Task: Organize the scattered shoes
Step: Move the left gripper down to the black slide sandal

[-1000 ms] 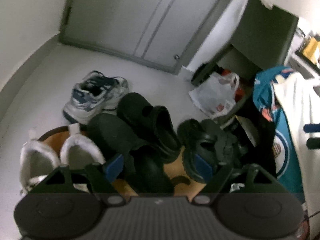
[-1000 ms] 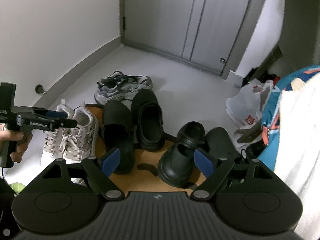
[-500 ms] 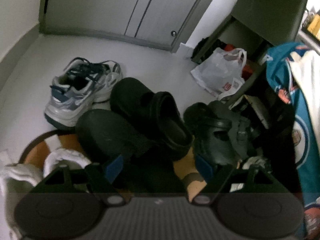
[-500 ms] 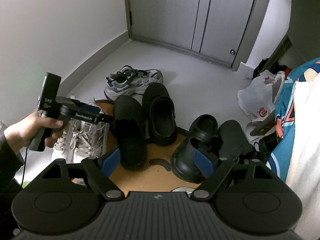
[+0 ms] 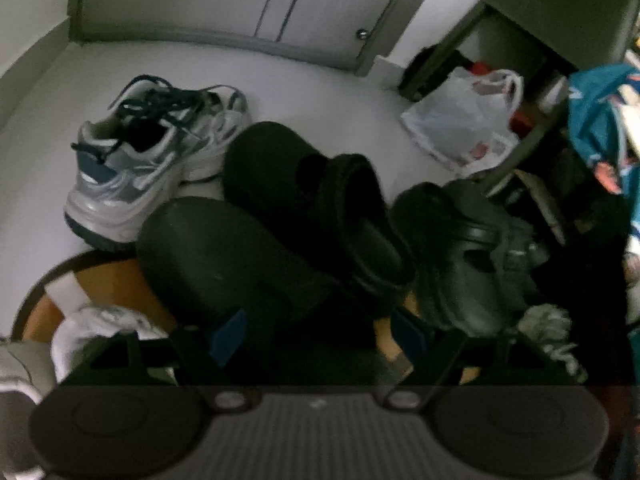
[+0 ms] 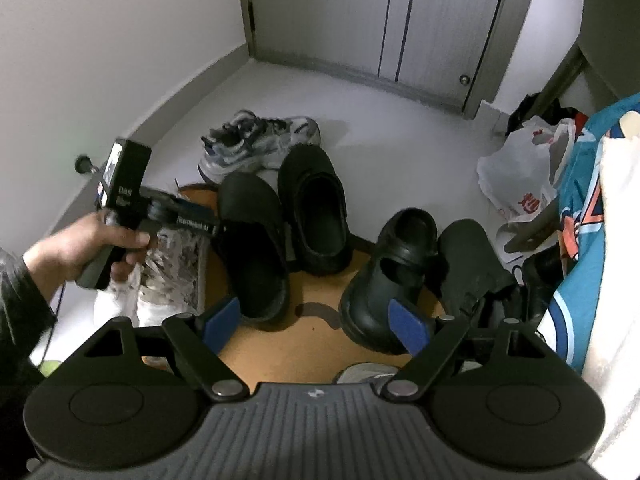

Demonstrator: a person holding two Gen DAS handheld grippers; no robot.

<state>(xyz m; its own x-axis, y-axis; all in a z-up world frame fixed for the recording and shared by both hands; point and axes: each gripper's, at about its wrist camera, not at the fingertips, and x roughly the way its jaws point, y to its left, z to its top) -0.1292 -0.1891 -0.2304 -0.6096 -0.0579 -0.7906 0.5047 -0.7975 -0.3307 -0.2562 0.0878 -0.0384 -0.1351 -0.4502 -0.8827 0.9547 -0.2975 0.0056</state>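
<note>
Left gripper (image 5: 316, 334) jaws apart, just narrowed over a dark clog (image 5: 224, 256) on the round mat (image 6: 320, 344), heel hidden in shadow, right gripper (image 6: 316, 322) open and empty above the mat, 2 white sneakers (image 6: 168, 276) half covered by the hand (image 6: 92, 244).

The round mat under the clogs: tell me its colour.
Orange-tan mat with a dark edge, clearest in the right wrist view.

your right gripper (image 6: 316, 324) jaws wide, nothing between, black clog (image 6: 252, 240) just ahead-left, strapped clog (image 6: 390, 276) ahead-right, your left gripper (image 6: 200, 222) far left
</note>
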